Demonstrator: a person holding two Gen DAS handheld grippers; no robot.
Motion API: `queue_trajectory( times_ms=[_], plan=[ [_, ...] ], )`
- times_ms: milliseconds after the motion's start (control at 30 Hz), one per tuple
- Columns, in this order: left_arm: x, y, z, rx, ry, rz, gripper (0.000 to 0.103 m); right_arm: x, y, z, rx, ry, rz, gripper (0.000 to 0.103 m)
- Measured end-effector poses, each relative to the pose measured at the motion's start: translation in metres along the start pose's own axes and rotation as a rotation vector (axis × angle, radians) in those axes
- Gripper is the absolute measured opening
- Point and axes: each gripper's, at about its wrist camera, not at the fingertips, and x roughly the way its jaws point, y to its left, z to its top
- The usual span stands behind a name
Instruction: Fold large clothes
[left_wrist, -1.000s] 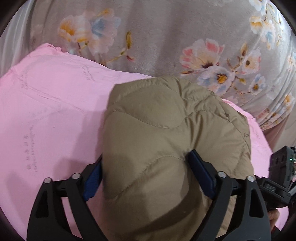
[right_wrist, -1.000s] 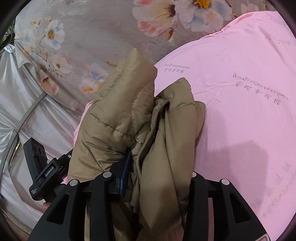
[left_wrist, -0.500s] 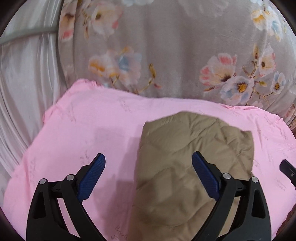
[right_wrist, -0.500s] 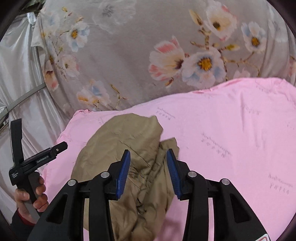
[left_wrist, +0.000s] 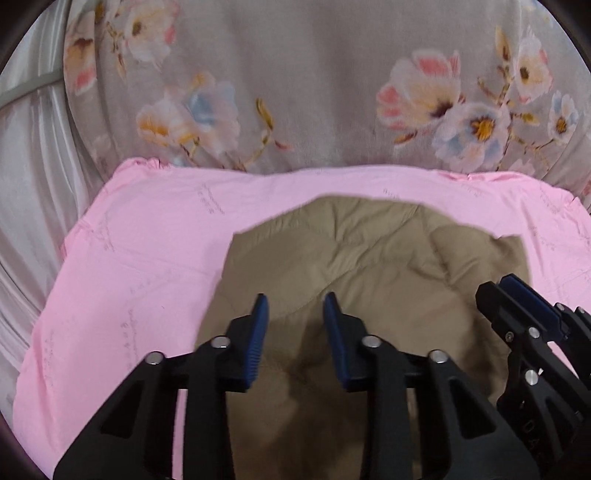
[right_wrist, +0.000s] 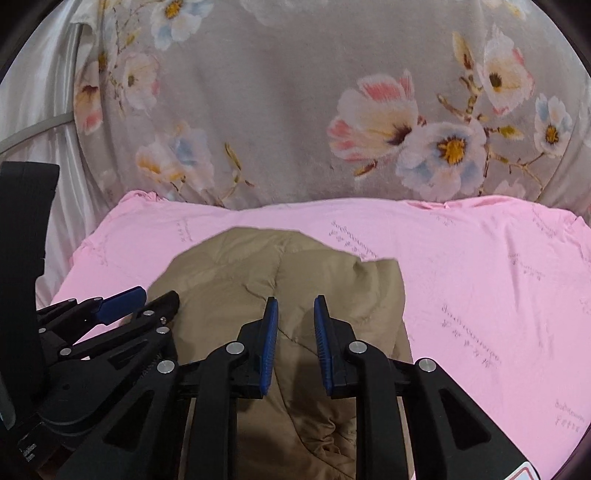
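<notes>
Folded tan jacket (left_wrist: 369, 280) lying on pink sheet (left_wrist: 140, 266), near edge cut off. Left gripper (left_wrist: 295, 306) and right gripper (right_wrist: 294, 308) above it, jaws parted, empty. Crumpled lining visible from right only.

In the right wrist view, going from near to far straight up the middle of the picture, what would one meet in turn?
Right gripper, jaws slightly apart with nothing between them → tan quilted jacket lying folded → pink sheet → grey floral blanket at the back.
</notes>
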Motion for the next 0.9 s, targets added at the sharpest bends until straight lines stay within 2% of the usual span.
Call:
queue_trajectory(
  times_ms=[267, 633, 900],
  plan=[
    [0.022, -0.003, -0.016, -0.023, -0.052, 0.012, 0.024, 0.028, -0.003, -0.024, -0.041, 0.014, -0.037, 0.016],
    [0.042, -0.011, -0.024, -0.022, -0.087, 0.044, 0.023, 0.045, -0.007, -0.029, -0.029, 0.045, -0.035, 0.015],
    [0.049, -0.012, -0.025, -0.022, -0.083, 0.047, 0.021, 0.052, -0.01, -0.028, -0.006, 0.079, -0.014, 0.015]
  ],
)
